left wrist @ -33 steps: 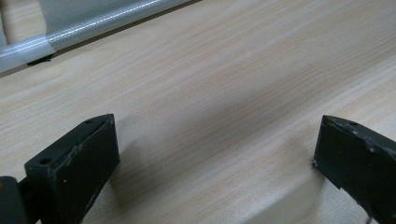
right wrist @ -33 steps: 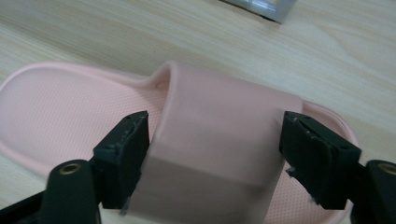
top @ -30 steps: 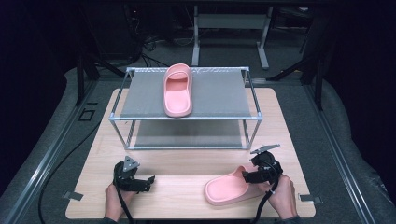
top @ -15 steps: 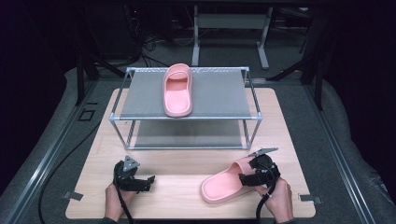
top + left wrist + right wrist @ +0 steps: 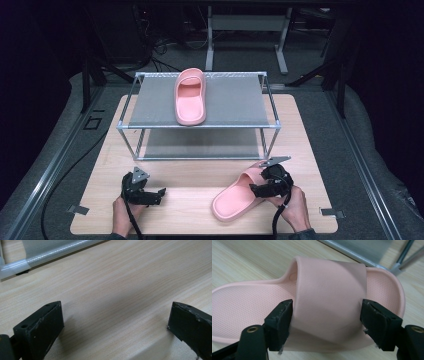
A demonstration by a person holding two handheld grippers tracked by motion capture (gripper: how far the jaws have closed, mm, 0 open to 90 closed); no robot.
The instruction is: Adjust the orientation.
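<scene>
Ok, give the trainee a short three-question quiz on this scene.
1. True or false: the right gripper has its jaws on either side of the strap of a slipper.
2. Where does the other slipper lie? A) on the rack's top shelf B) on the lower shelf C) on the floor
3. What is between the jaws of the left gripper?

Key:
1. True; the jaws flank the strap in the right gripper view.
2. A; it lies on the top shelf of the rack.
3. Nothing; the jaws stand wide open over the bare table.
</scene>
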